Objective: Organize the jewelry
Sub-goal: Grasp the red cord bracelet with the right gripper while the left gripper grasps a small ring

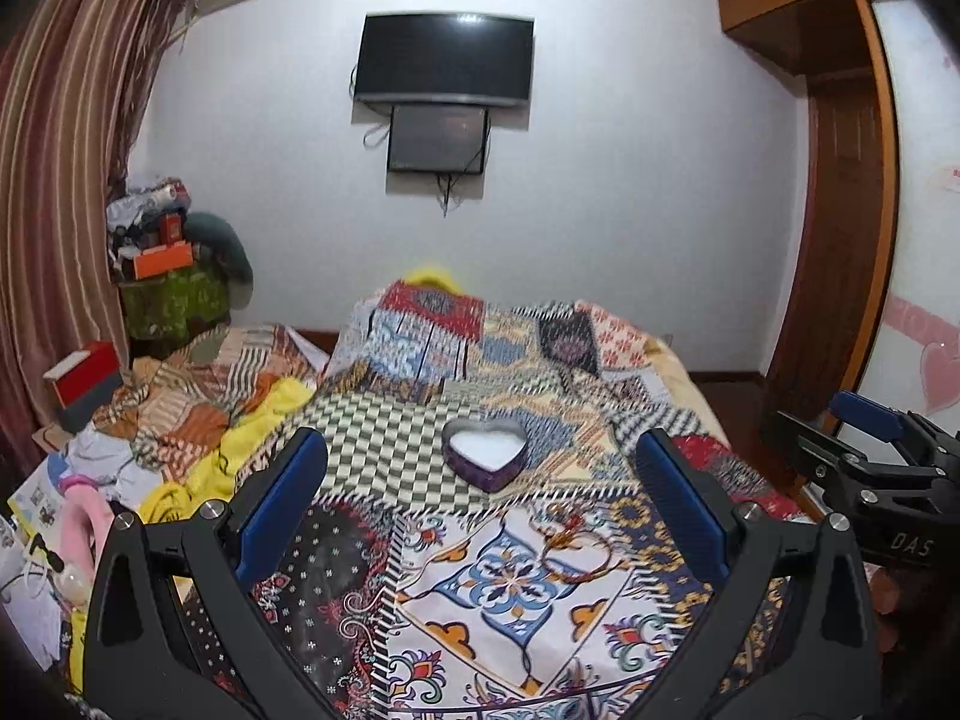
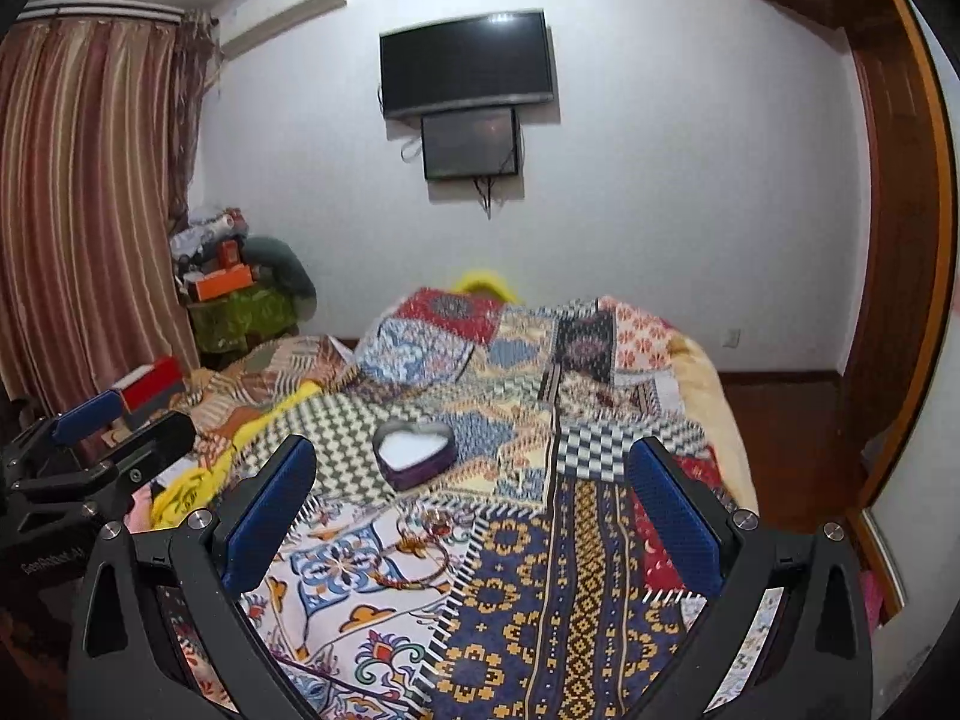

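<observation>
A purple heart-shaped box (image 1: 485, 461) with a white inside lies open on the patchwork bedspread (image 1: 420, 420). Nearer to me, thin gold and red jewelry (image 1: 570, 546) rests loose on the white floral patch. My left gripper (image 1: 481, 443) is open above the bed, and the box shows between its blue pads. My right gripper (image 2: 473, 451) is open too, with the box (image 2: 414, 455) just left of its middle and the jewelry (image 2: 429, 543) lower left. Each gripper shows at the edge of the other's view: the right gripper (image 1: 840, 429) and the left gripper (image 2: 120, 423). Neither holds anything.
Crumpled yellow and patterned cloth (image 1: 198, 438) is piled at the bed's left, beside a red box (image 1: 84, 381) and papers. A stack of boxes and clothes (image 1: 168, 240) stands by the curtain. A television (image 1: 444, 57) hangs on the far wall. A wooden wardrobe (image 1: 840, 240) flanks the bed's right edge.
</observation>
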Motion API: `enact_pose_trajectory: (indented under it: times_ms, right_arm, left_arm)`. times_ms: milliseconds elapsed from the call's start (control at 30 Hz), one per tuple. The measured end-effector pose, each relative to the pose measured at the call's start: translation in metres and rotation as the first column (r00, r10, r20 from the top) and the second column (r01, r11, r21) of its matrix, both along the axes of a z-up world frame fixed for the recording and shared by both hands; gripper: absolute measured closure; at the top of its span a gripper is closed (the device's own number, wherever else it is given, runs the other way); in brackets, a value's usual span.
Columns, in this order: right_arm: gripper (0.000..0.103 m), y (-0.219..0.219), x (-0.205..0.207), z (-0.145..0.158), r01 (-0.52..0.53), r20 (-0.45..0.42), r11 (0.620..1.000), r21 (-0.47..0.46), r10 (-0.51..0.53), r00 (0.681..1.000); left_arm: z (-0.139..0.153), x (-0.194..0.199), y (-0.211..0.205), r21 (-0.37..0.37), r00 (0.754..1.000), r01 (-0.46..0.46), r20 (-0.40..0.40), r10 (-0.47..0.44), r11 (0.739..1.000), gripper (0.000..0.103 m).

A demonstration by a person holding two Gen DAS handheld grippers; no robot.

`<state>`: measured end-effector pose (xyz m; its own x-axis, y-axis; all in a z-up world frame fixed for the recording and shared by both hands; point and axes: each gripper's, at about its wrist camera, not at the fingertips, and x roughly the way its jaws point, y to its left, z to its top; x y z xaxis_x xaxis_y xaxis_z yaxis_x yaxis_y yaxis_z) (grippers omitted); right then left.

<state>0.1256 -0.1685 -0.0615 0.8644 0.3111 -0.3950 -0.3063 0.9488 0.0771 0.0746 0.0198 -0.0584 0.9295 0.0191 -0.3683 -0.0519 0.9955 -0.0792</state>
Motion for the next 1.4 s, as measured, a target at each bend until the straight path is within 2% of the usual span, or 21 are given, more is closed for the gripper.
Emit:
enact_pose_trajectory:
  times_ms: [167,300,467,567,800,867,1000,1067,1167,1233,1400]
  right_arm:
    - [0.000,0.004,0.024,-0.023,-0.012,-0.093,1.000,-0.015,0.011,0.996]
    - [0.000,0.007,0.040,-0.044,-0.031,-0.163,0.999,-0.021,0.027,0.986]
    - [0.014,0.016,0.057,-0.068,-0.087,-0.262,0.996,-0.016,0.080,0.962]
    - [0.019,0.022,0.065,-0.083,-0.124,-0.309,0.992,-0.004,0.116,0.944]
    - [0.037,0.029,0.079,-0.103,-0.168,-0.378,0.986,-0.006,0.153,0.913]
    - [0.045,0.031,0.084,-0.105,-0.181,-0.391,0.983,-0.006,0.164,0.906]
    - [0.051,0.037,0.091,-0.107,-0.218,-0.413,0.976,-0.019,0.191,0.890]
    - [0.057,0.039,0.096,-0.109,-0.240,-0.427,0.971,-0.027,0.206,0.881]
    - [0.060,0.042,0.103,-0.111,-0.265,-0.442,0.964,-0.030,0.225,0.868]
    - [0.063,0.044,0.106,-0.114,-0.270,-0.450,0.962,-0.044,0.222,0.865]
    - [0.068,0.047,0.110,-0.119,-0.294,-0.466,0.955,-0.047,0.239,0.852]
  left_arm:
    - [-0.028,0.023,0.011,0.012,0.996,-0.020,-0.089,0.021,1.000,0.001]
    - [-0.053,0.041,0.021,0.008,0.981,-0.023,-0.191,0.025,1.000,0.014]
    - [-0.083,0.059,0.028,-0.028,0.954,0.001,-0.301,-0.009,1.000,0.024]
    - [-0.094,0.065,0.027,-0.028,0.946,0.016,-0.324,-0.025,0.999,0.027]
    - [-0.115,0.080,0.018,-0.095,0.913,0.095,-0.388,-0.125,0.991,0.052]
    - [-0.118,0.084,0.013,-0.104,0.907,0.115,-0.395,-0.147,0.988,0.053]
    - [-0.121,0.090,0.005,-0.116,0.898,0.150,-0.399,-0.184,0.982,0.064]
    - [-0.124,0.095,0.001,-0.118,0.894,0.163,-0.401,-0.197,0.980,0.067]
    - [-0.128,0.099,-0.003,-0.134,0.885,0.185,-0.409,-0.224,0.974,0.075]
    - [-0.130,0.101,-0.004,-0.137,0.881,0.191,-0.413,-0.232,0.972,0.077]
    - [-0.136,0.104,-0.006,-0.131,0.881,0.194,-0.412,-0.232,0.972,0.085]
